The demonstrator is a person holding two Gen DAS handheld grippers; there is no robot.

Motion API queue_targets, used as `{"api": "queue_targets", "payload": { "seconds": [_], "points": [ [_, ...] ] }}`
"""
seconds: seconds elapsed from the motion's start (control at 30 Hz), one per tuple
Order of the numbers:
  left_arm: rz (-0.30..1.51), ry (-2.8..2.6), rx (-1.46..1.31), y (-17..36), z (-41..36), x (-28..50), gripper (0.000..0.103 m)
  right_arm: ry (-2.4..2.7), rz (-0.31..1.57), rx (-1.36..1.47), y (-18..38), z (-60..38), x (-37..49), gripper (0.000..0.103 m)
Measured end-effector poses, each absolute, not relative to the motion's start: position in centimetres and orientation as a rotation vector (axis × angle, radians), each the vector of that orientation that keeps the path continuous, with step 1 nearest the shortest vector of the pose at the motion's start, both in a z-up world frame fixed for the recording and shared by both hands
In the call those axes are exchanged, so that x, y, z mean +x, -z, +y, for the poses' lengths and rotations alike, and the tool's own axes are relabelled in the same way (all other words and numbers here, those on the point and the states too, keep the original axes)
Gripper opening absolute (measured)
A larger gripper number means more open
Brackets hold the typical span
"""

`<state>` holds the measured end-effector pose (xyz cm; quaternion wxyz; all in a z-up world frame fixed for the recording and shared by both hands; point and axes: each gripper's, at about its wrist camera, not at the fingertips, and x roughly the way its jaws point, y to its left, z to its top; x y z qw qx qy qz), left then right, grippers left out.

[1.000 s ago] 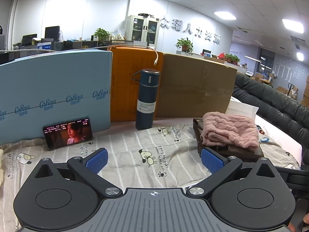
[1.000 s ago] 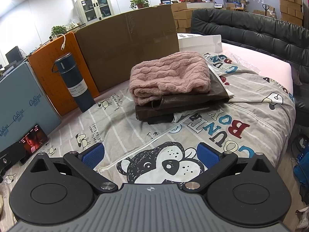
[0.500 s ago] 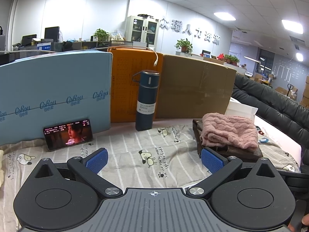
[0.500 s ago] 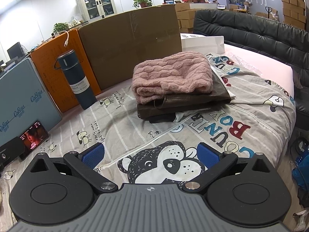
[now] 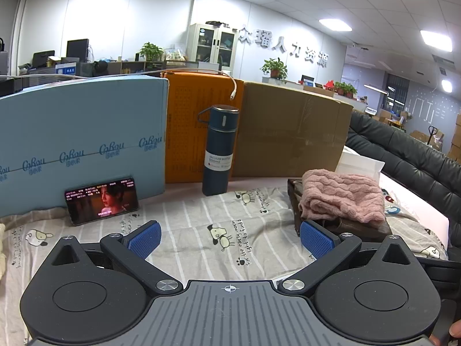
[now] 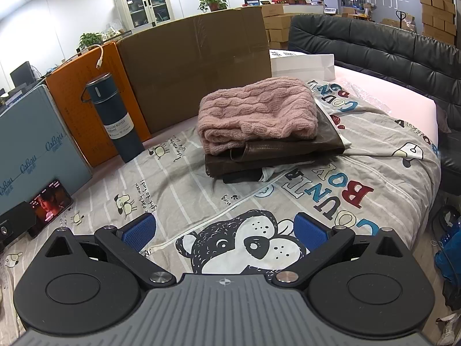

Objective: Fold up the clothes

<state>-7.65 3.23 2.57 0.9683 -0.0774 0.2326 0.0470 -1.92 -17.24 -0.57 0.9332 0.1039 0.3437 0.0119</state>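
Observation:
A folded pink knit sweater (image 6: 256, 115) lies on top of a folded dark brown garment (image 6: 276, 151), stacked on the grey cartoon-print bedsheet (image 6: 184, 184). In the left wrist view the same sweater (image 5: 343, 199) and brown garment (image 5: 345, 226) sit to the right, just beyond the right fingertip. My left gripper (image 5: 229, 238) hangs open above the sheet (image 5: 201, 219) with nothing between its blue pads. My right gripper (image 6: 224, 230) is also open and empty, over the dog print, short of the stack.
A dark blue vacuum bottle (image 5: 219, 151) stands at the back of the bed before an orange box (image 5: 198, 127), a brown carton (image 5: 291, 135) and a blue box (image 5: 83, 141). A phone (image 5: 102, 200) leans on the blue box. A black sofa (image 6: 383, 54) lies right.
Both views have drifted slightly: the bottle and clothes stack shift a little in frame. Both grippers stay open and empty; the stack has not moved on the sheet.

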Motion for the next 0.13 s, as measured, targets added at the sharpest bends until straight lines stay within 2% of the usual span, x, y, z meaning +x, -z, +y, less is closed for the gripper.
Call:
{"api": "queue_targets", "payload": {
  "seconds": [0.13],
  "points": [
    [0.470, -0.090, -0.161, -2.60, 3.26, -7.70, 0.103, -0.024, 0.705, 0.211, 0.61, -17.18, -1.89, 0.103]
  ]
}}
